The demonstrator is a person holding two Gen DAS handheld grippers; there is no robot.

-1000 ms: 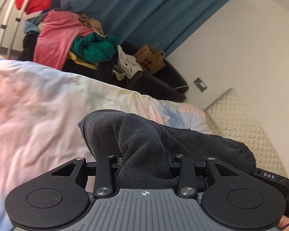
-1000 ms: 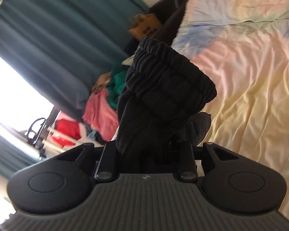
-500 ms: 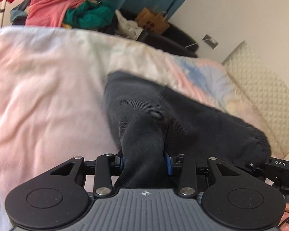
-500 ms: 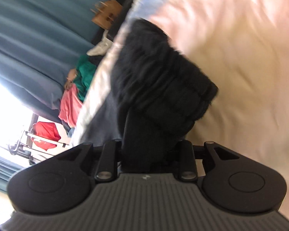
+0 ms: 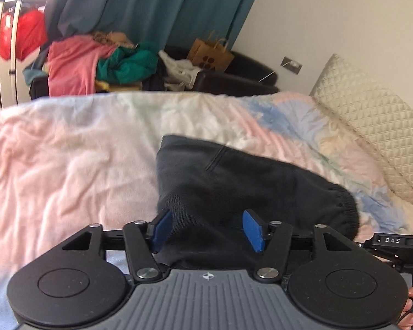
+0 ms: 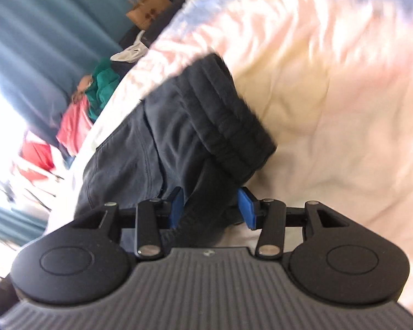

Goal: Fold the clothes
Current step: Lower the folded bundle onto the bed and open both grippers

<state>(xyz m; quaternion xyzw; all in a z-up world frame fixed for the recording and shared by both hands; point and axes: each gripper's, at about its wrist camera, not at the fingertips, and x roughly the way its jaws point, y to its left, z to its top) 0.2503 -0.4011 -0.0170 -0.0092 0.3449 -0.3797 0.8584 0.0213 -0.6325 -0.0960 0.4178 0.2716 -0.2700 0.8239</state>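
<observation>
Release step: left gripper and right gripper jaws opening, dark shorts between, dropped on bedspread. Next: pull clear, regrip for fold.

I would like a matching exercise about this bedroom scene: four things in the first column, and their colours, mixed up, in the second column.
Things:
1. garment between the grippers
2. curtain
3. paper bag
4. pillow

Colours:
A. brown
B. cream
C. dark grey
D. teal

Pairs: 1-C, 2-D, 3-A, 4-B
</observation>
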